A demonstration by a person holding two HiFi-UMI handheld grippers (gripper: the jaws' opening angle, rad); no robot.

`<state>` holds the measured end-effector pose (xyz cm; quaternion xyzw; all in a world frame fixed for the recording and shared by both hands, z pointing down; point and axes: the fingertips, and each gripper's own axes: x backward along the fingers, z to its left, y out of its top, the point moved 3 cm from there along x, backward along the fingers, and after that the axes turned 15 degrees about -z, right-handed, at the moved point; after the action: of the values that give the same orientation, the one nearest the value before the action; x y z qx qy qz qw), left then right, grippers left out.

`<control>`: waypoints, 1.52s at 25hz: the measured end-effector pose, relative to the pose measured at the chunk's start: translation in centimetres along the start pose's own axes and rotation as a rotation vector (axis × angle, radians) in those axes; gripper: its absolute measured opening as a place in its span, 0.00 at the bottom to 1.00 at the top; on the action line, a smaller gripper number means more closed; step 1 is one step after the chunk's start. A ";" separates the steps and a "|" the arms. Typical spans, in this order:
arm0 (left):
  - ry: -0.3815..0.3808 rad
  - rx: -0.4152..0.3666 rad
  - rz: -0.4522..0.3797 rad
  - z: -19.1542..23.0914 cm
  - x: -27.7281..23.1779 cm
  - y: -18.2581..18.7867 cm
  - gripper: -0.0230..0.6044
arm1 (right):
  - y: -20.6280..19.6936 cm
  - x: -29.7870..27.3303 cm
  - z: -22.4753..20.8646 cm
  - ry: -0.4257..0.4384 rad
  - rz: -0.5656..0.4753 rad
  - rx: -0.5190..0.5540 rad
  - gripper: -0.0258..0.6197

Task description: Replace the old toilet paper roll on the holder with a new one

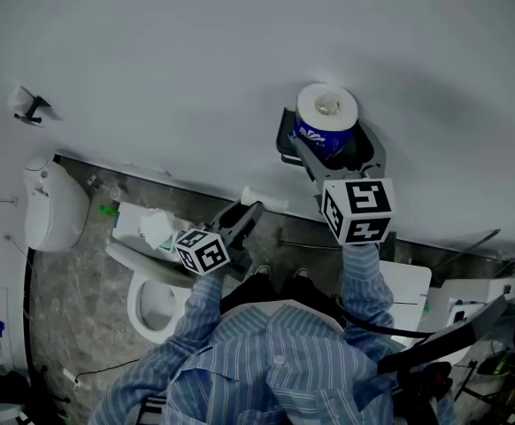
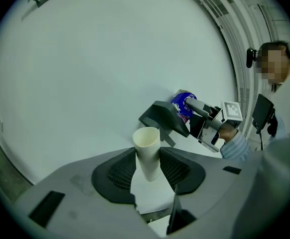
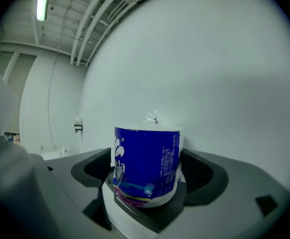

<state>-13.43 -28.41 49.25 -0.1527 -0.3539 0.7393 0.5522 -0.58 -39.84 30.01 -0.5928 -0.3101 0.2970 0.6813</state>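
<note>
**New roll in the right gripper, bare tube in the left**

A person in a blue striped shirt (image 1: 275, 361) is facing a pale wall (image 1: 196, 51) and holding both grippers out toward it. The right gripper (image 1: 328, 144) is gripping a new toilet paper roll (image 3: 147, 166) in a blue printed wrapper. Its jaws are standing wide, with one pad pressing on each curved side. The roll is sitting upright between them, the twisted end of the wrapper on top. In the head view the roll is hanging close to the wall, to the right of the other gripper and farther out.

The left gripper (image 1: 247, 212) is clamping an empty cream cardboard tube (image 2: 148, 151) with its jaws set narrow. The tube is crossing the pads, and one open end is poking out past them. The two grippers are sitting near each other without touching.

A small dark bracket (image 1: 27, 104) is sticking out of the wall far to the left, well apart from both grippers. Below, near the person's left arm, a white toilet (image 1: 147, 312) is standing on a mottled floor (image 1: 72, 290), with crumpled paper (image 1: 156, 228) lying on top of its far part.
</note>
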 end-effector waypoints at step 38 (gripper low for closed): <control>-0.074 -0.006 0.090 -0.8 -1.4 -1.6 0.28 | 1.0 1.8 -1.7 -0.022 -0.115 -0.195 0.69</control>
<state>-11.33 -29.23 49.52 -0.1425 -0.3691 0.7676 0.5042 1.88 -39.38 28.99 -0.6341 -0.3784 0.2323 0.6331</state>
